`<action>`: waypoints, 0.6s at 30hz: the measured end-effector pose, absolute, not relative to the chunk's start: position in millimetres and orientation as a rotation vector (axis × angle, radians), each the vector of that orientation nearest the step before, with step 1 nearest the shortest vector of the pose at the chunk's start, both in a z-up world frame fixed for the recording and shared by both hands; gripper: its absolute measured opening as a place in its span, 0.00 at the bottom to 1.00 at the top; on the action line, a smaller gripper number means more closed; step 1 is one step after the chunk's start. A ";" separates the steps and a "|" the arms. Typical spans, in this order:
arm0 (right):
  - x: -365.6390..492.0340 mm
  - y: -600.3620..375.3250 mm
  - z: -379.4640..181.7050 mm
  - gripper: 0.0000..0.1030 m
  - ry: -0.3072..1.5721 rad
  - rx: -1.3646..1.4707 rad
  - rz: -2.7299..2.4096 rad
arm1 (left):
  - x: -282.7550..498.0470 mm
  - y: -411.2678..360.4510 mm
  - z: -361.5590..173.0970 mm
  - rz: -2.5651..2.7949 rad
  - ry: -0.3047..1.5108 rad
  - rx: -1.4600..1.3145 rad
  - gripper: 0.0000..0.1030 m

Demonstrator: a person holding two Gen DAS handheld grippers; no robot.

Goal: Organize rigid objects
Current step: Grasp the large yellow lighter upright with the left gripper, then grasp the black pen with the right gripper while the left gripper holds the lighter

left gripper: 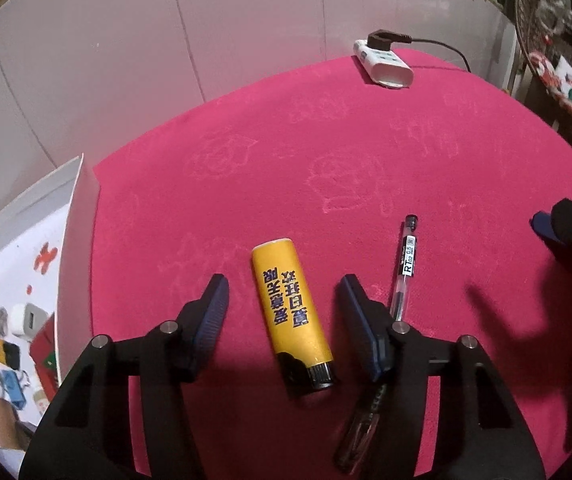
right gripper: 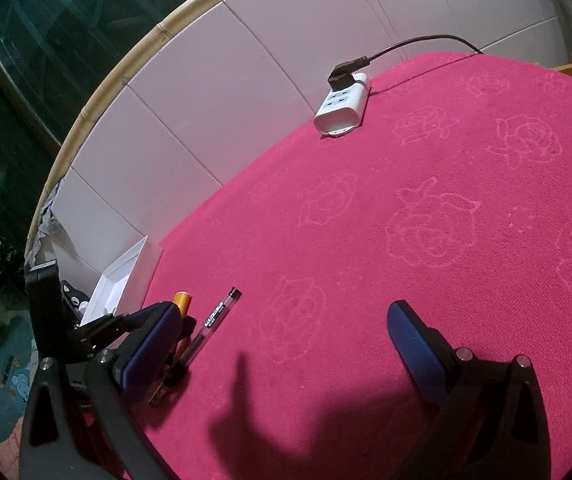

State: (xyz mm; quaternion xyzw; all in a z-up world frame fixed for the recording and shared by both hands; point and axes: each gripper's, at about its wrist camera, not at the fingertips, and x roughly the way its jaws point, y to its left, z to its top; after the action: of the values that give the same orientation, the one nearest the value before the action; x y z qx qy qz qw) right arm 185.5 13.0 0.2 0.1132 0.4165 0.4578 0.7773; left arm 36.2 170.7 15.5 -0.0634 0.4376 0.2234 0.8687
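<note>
From the left wrist view the yellow lighter (left gripper: 291, 312) lies flat on the pink cloth (left gripper: 366, 152) covering the tabletop, right between the two fingers of the left claw (left gripper: 282, 292), black cap end pointing back toward the camera. The left claw stands wide open, released, its blue pads on either side of the lighter with cloth showing between pad and lighter on both sides, so it grips nothing. Just beside the lighter on its right lies a clear pen (left gripper: 404, 266), its lower part passing under the claw's right finger. At the left edge this view also looks down into a white box (left gripper: 80, 216) holding small items, among them another yellow lighter, a white plug and a blue piece; the other view shows only the box's rim and wall. Far back on the cloth sits a white power strip (left gripper: 384, 66) with a black plug in it.

The right wrist view shows the right claw (right gripper: 282, 328) also spread wide and empty, hovering over bare pink cloth (right gripper: 426, 200). Past its left finger only the lighter's (right gripper: 182, 300) yellow tip peeks out, with the pen (right gripper: 216, 320) beside it, the box (right gripper: 126, 276) behind, and the power strip (right gripper: 342, 110) near the tiled wall
</note>
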 end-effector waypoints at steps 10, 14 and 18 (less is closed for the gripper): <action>183.1 17.7 0.9 1.00 0.901 0.218 0.974 | 29.8 157.9 14.2 0.449 0.861 -0.157 0.23; 181.9 19.0 1.3 1.00 0.901 0.205 0.967 | 22.9 160.3 14.6 0.460 0.853 -0.194 0.23; 182.5 18.4 1.0 1.00 0.901 0.211 0.969 | 20.1 157.2 15.5 0.470 0.845 -0.213 0.23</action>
State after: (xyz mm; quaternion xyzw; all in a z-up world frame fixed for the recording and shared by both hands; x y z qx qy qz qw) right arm 182.5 18.4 1.0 0.0977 0.4176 0.4492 0.7838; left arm 20.1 157.2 15.5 -0.1024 0.4054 0.2256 0.8799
